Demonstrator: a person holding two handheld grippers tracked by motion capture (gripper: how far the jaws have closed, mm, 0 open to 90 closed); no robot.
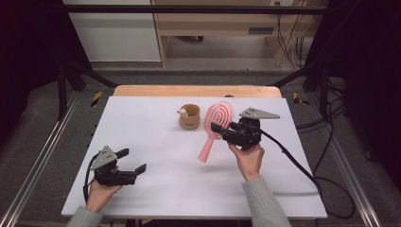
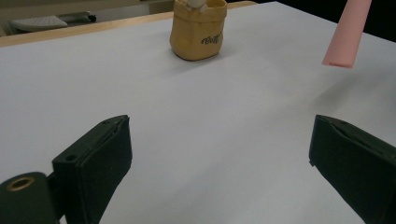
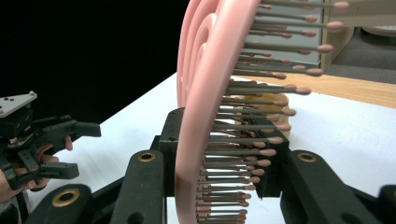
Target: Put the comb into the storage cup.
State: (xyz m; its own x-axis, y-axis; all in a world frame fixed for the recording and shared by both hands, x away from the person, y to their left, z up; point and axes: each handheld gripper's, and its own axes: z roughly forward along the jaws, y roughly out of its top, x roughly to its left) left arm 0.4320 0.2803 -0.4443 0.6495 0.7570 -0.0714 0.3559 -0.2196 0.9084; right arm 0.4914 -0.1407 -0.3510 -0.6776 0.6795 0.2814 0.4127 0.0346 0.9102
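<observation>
My right gripper (image 1: 221,131) clamps the pink hairbrush (image 1: 215,126) at its bristled head; left gripper (image 1: 131,161), at seven o'clock, gapes empty. Brush seems light and stiff, probably slick; I'd grip the handle.

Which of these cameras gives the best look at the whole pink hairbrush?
The high view: the pink hairbrush shows whole, head to handle, held above the table by the right claw. The right gripper view shows its head edge-on, bristles close up. The left gripper view catches the handle's tip.

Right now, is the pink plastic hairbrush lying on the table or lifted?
Lifted: the pink plastic hairbrush is clamped by its head in the right claw, its handle hanging above the white table.
</observation>
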